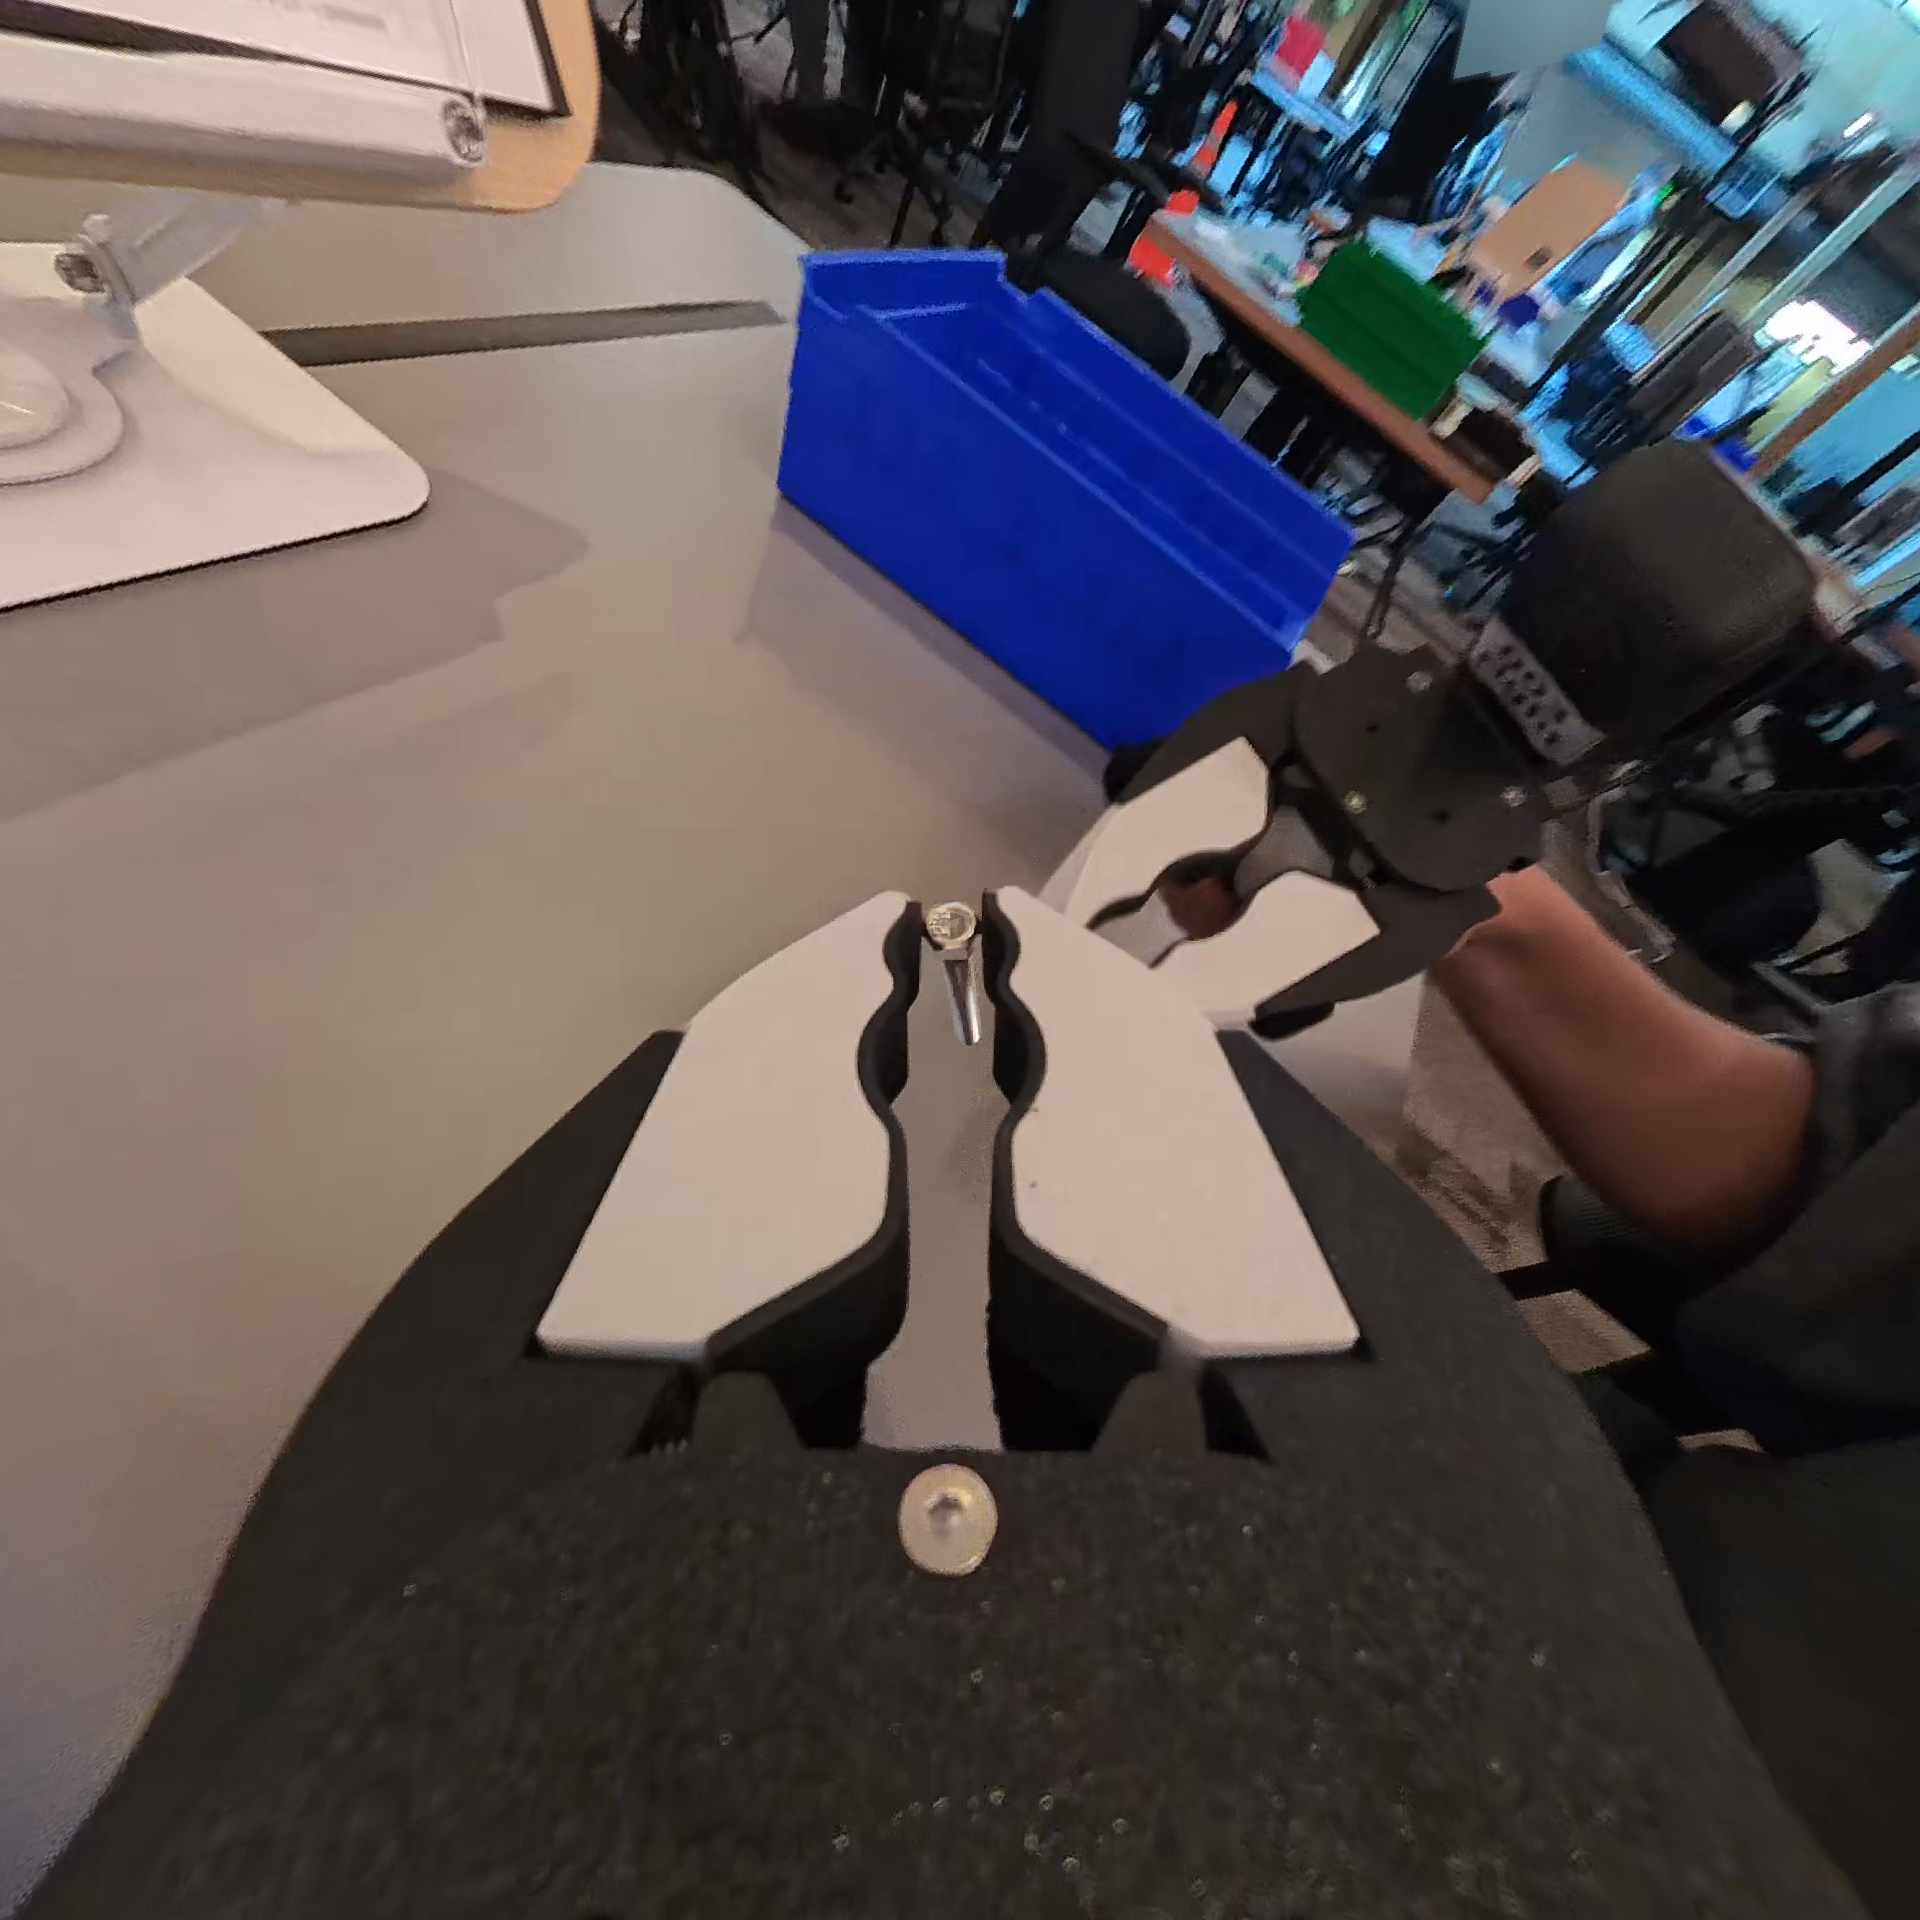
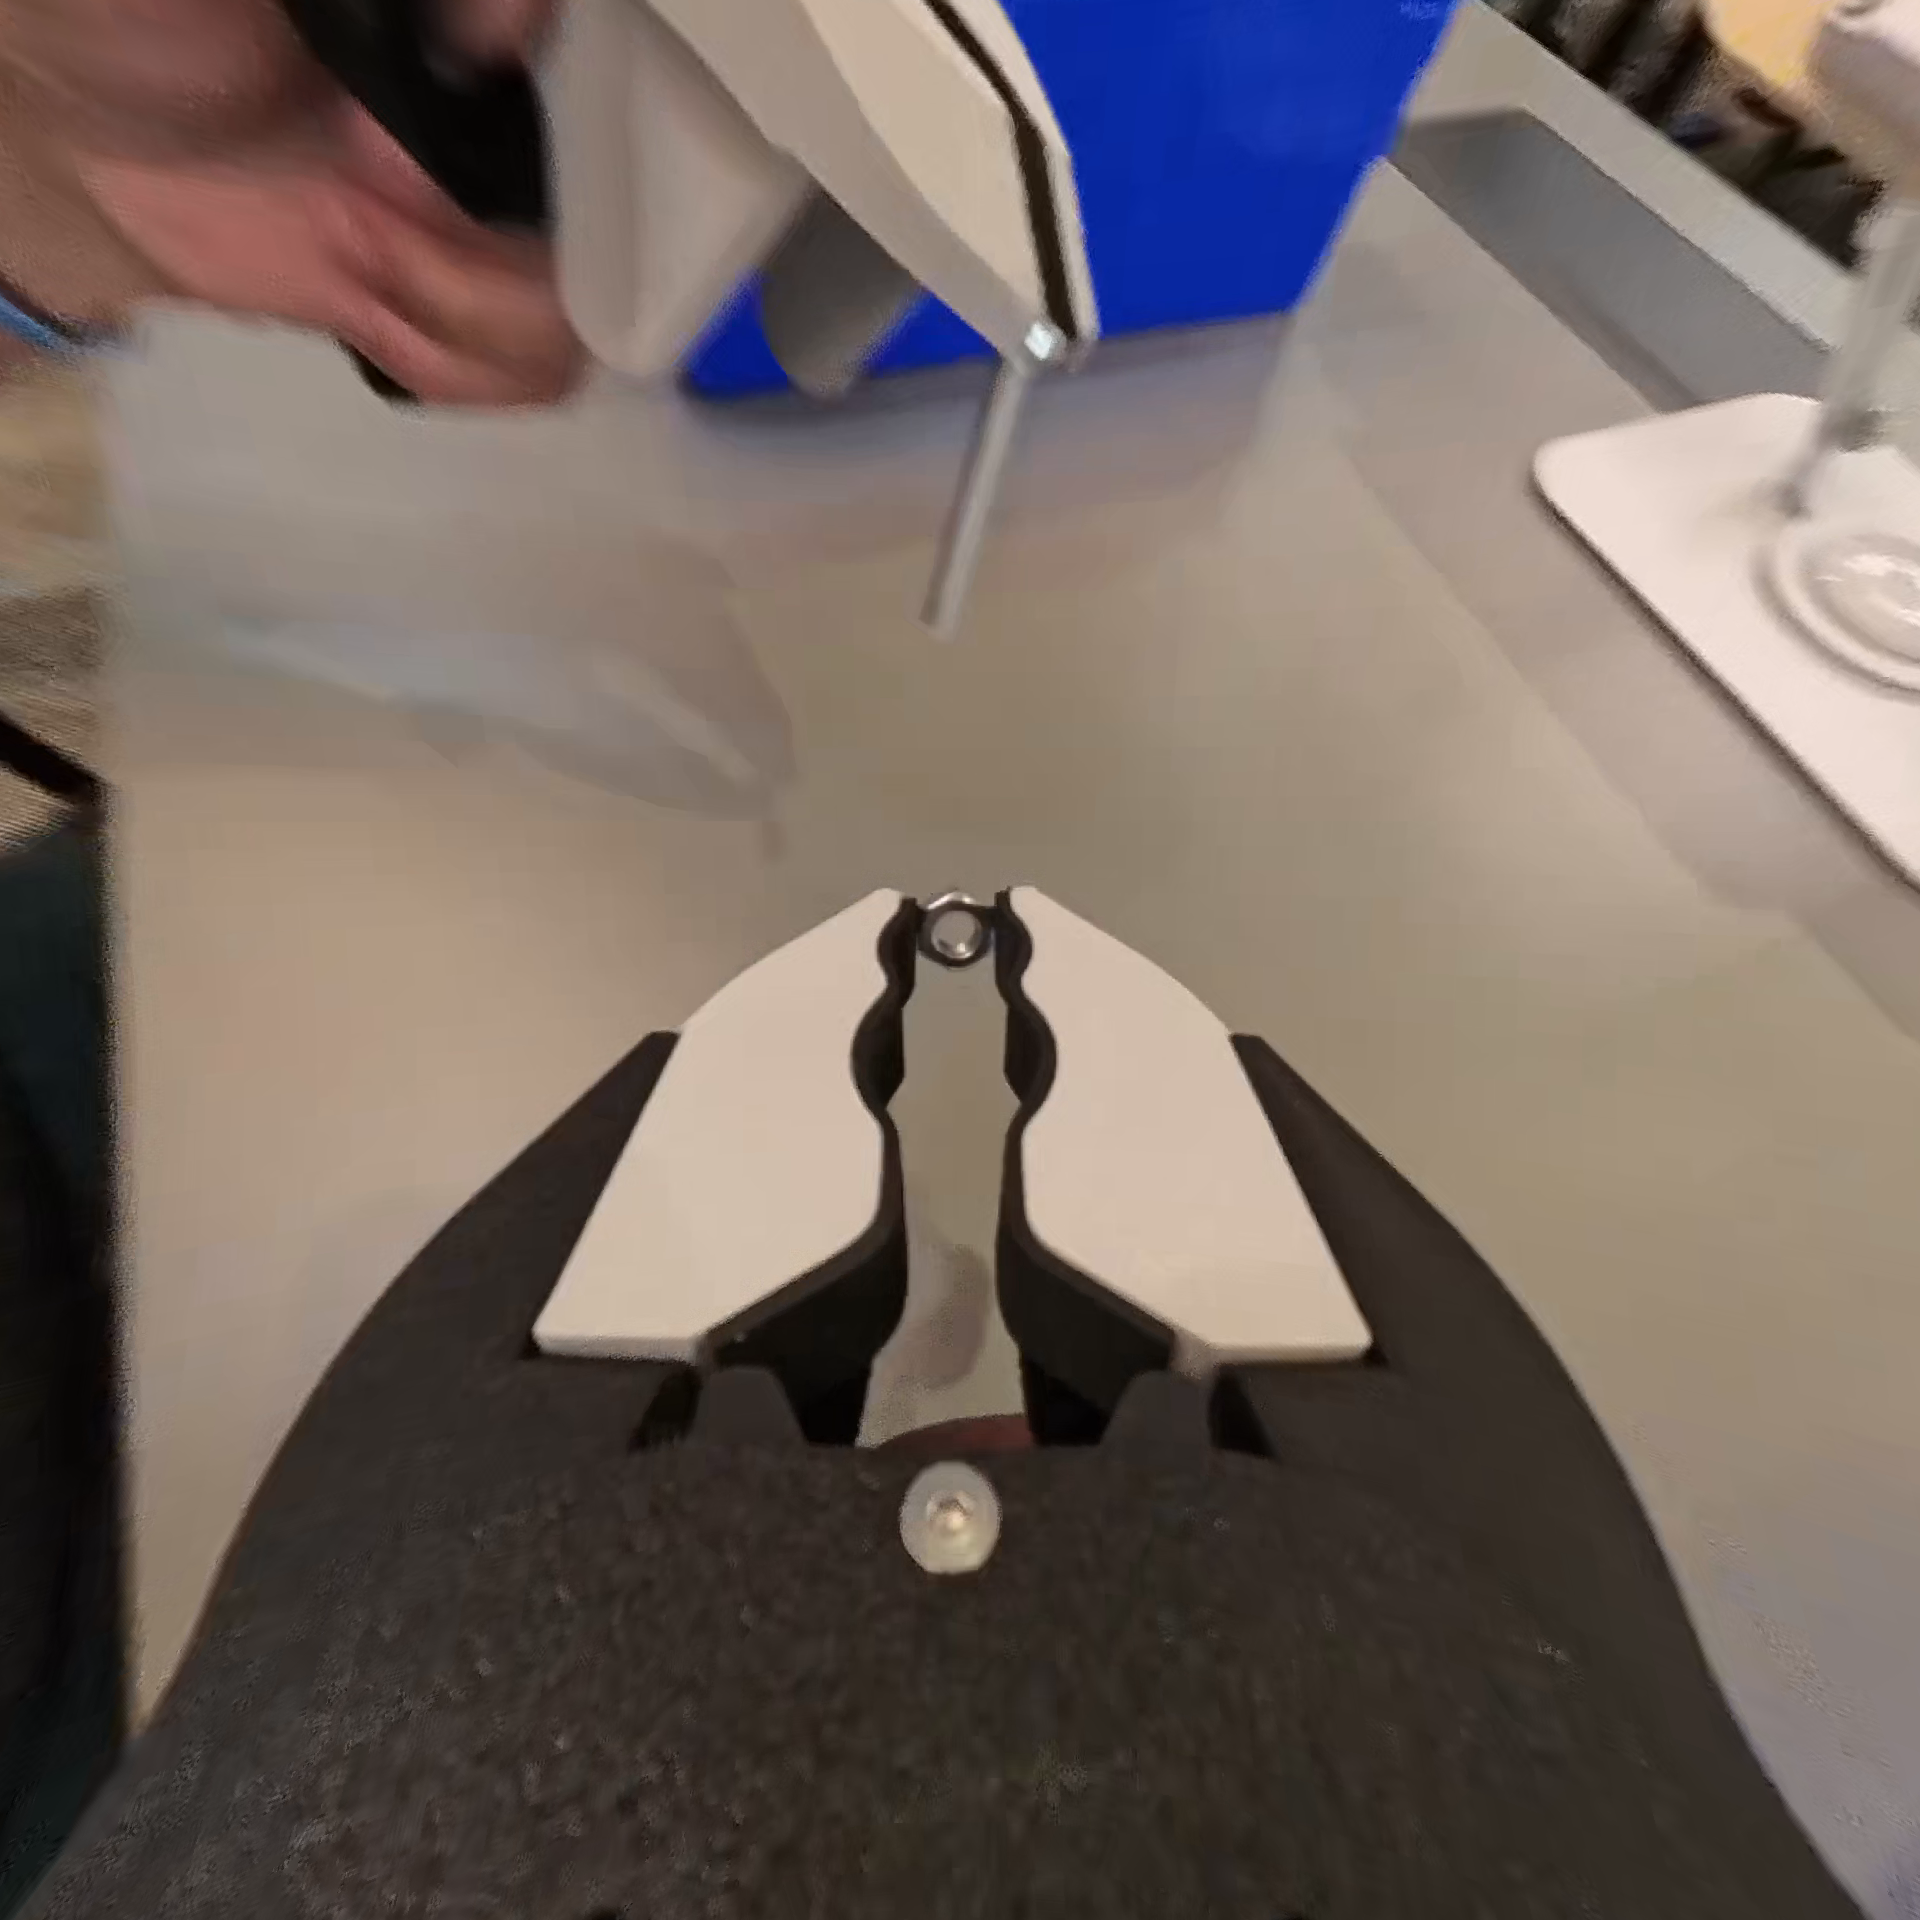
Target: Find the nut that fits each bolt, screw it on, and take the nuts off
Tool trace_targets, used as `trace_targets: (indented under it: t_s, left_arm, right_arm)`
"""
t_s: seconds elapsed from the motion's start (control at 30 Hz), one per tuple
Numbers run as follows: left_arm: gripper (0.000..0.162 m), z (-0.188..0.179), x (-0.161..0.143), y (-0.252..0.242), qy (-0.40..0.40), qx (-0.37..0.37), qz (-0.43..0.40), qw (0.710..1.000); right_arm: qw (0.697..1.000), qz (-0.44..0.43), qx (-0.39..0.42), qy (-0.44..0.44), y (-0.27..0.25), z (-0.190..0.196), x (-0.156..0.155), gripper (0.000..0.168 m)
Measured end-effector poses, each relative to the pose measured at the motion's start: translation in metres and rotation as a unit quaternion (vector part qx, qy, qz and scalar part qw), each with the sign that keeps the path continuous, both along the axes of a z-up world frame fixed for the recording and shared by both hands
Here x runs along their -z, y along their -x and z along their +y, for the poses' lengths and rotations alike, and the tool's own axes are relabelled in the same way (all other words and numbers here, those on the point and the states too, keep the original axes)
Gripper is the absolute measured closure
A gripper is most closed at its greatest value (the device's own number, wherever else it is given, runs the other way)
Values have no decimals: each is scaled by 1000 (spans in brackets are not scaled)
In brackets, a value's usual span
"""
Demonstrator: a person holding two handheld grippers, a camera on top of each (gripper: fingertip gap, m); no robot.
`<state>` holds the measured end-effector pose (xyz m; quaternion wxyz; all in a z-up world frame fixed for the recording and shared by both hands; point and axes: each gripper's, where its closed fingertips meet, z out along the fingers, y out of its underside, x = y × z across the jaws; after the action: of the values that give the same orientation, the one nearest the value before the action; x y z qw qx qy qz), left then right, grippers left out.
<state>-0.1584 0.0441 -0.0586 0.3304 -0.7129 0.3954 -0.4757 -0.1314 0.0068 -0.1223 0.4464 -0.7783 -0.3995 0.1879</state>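
Hand [image 2: 281, 197] motion-blurred, cut by frame edge. Bolt [image 2: 971, 488] thread smeared, unreadable. Bin [image 2: 1226, 156] top cropped. Nut [image 2: 954, 932] thread too small to judge.

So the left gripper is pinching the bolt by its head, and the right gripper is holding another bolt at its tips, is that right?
Not quite. The left gripper does pinch the bolt by its head, but the right gripper holds a nut, not another bolt. The right wrist view shows the small metal ring with its hole between the tips, apart from the bolt hanging farther off.
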Motion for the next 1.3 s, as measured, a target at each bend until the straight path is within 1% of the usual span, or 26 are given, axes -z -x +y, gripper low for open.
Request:
trace_targets:
  t_s: [0.07,0.17,0.3,0.47,0.63,0.83,0.93,1.1,1.3]
  left_arm:
    - [151,-2,-7,-5,5,8,-21,1000]
    - [151,-12,-16,-15,14,34,-50,998]
    - [151,-22,-19,-22,19,54,-74,996]
    - [151,-25,-21,-17,18,59,-87,994]
    - [151,-26,-18,-13,10,59,-76,995]
    - [151,-32,-13,-12,21,72,-78,994]
    - [151,-34,-7,-12,21,73,-67,995]
    - [152,-39,-1,-10,22,84,-56,995]
    - [152,-43,-1,-8,29,94,-61,993]
  right_arm:
    - [998,54,-14,20,16,-4,-7,154]
    - [996,87,-8,17,27,0,-10,154]
    - [989,148,-14,22,34,-2,-25,154]
    - [988,152,-15,14,28,-6,-32,154]
    - [980,197,-17,14,19,-8,-45,154]
    - [982,190,-5,3,12,-7,-45,154]
    - [979,203,-2,-3,10,-6,-51,154]
    - [981,194,-2,-16,10,-4,-56,154]
    - [978,209,-8,-21,11,-3,-65,154]
